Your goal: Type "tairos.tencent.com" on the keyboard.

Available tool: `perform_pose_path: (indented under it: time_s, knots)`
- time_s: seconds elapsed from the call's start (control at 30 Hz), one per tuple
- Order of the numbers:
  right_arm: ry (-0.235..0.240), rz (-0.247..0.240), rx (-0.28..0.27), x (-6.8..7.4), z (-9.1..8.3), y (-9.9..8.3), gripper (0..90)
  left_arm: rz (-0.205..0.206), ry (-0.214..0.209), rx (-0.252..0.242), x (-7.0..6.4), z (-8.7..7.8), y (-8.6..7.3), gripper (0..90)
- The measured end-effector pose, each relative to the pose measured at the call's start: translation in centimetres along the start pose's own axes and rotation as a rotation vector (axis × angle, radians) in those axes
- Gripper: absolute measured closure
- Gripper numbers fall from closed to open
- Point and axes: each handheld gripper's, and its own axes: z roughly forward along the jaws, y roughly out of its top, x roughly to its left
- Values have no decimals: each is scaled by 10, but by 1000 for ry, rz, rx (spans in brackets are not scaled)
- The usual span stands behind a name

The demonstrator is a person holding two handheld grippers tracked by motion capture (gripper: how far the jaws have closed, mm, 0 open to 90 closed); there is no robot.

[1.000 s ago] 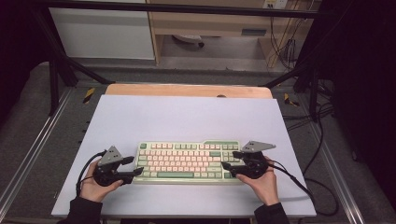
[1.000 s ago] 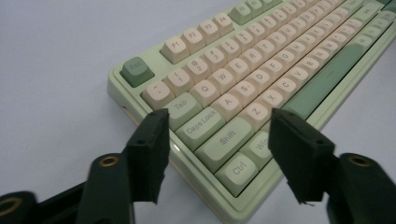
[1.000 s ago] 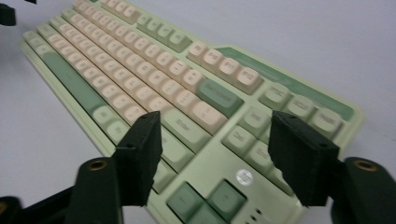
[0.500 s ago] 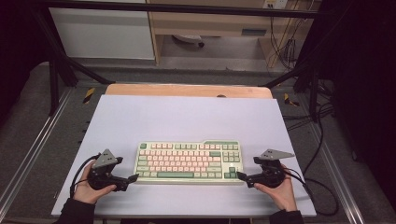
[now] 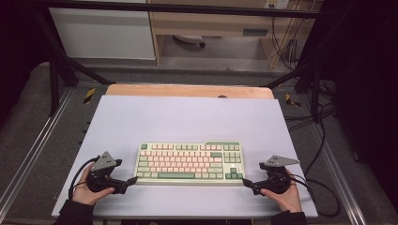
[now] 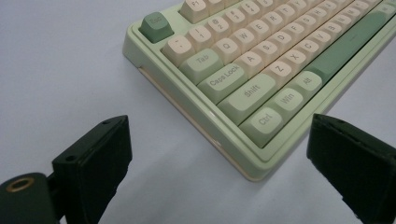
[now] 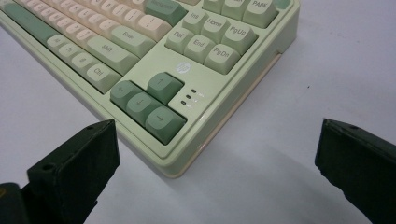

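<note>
A pale green keyboard (image 5: 190, 163) with cream and green keys lies flat in the middle of the white table top (image 5: 187, 117). My left gripper (image 5: 133, 179) sits just off its near left corner, held in a hand, open. In the left gripper view the jaws of the left gripper (image 6: 219, 175) stand wide apart, and the Ctrl corner of the keyboard (image 6: 243, 93) is just ahead of them. My right gripper (image 5: 245, 182) is open just off the near right corner. Its jaws frame the arrow-key corner of the keyboard (image 7: 187, 70) in the right gripper view (image 7: 215, 170).
A wooden strip (image 5: 187, 90) runs along the table's far edge. Black frame posts (image 5: 54, 75) and loose cables (image 5: 324, 140) flank the table. A white cabinet (image 5: 103, 30) stands behind. Open white surface lies beyond and beside the keyboard.
Both grippers have drawn back from the keyboard's two ends, outward and toward the person. The keyboard has stayed where it was.
</note>
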Motion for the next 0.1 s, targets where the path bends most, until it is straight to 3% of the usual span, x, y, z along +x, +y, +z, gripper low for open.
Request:
perform_pose_path:
  time_s: [0.1]
  knots:
    - [5, -4, -7, 0, 0, 0, 4, 1, 2, 6, 0, 1, 0, 65]
